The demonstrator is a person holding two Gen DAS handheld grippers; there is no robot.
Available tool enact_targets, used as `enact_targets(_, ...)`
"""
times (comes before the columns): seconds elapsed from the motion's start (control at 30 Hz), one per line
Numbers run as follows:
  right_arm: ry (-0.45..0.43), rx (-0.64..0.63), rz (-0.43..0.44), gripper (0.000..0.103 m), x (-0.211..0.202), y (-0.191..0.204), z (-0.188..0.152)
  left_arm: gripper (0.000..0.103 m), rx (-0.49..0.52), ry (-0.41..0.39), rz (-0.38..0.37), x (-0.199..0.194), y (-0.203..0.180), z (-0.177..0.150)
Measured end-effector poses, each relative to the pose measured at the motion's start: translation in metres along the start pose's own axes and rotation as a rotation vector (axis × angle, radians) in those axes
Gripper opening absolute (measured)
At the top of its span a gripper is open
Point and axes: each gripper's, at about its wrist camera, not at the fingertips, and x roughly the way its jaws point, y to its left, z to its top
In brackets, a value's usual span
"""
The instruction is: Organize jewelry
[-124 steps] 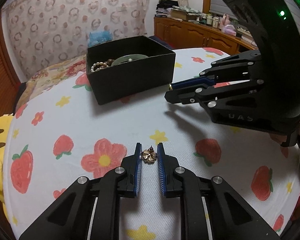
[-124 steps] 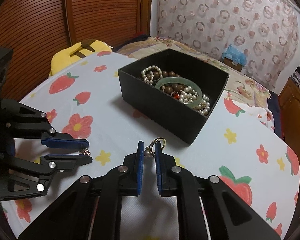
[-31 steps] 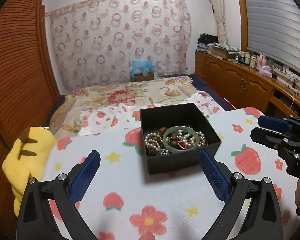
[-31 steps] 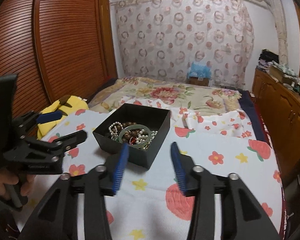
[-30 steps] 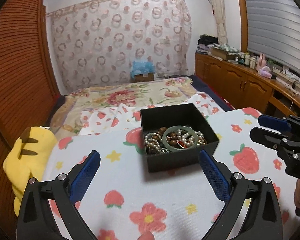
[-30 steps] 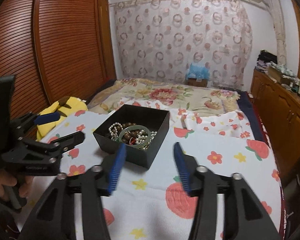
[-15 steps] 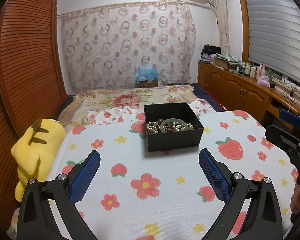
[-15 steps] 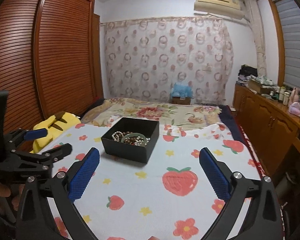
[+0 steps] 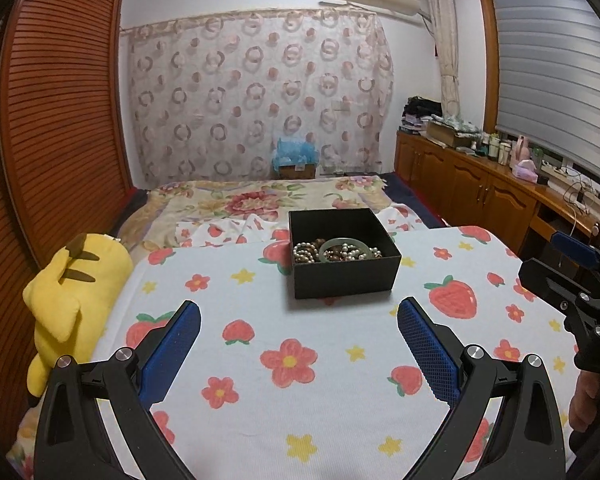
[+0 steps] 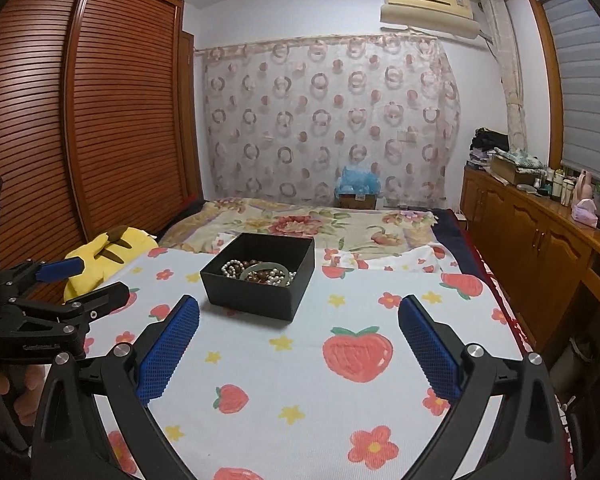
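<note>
A black jewelry box (image 9: 344, 278) stands on the strawberry-print cloth (image 9: 260, 344), and it also shows in the right wrist view (image 10: 256, 296). It holds pearl strands (image 9: 306, 251), brown beads and a green bangle (image 9: 342, 245). My left gripper (image 9: 299, 322) is wide open and empty, held well back from the box. My right gripper (image 10: 299, 322) is wide open and empty, also well back. Each gripper shows at the edge of the other's view: the right one (image 9: 556, 260) and the left one (image 10: 88, 284).
A yellow plush toy (image 9: 72, 300) lies at the table's left edge. A bed with a floral cover (image 9: 260, 200) lies behind the table. Wooden cabinets (image 10: 540, 256) line the right wall. A slatted wardrobe (image 10: 100, 120) stands on the left.
Both grippers have pulled back and risen away from the box, which now looks smaller. The right gripper's jaws opened wide. The earring and ring held 4 s ago are no longer in the jaws.
</note>
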Motion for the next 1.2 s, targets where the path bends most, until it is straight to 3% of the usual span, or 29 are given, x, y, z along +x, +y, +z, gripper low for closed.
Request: enact_targets(1.2,-0.015,0.006,-0.008,0.100,-0.002,-0.002,0.001,0.095,0.007,-0.036,-0.013,-0.015,-0.014,0.002)
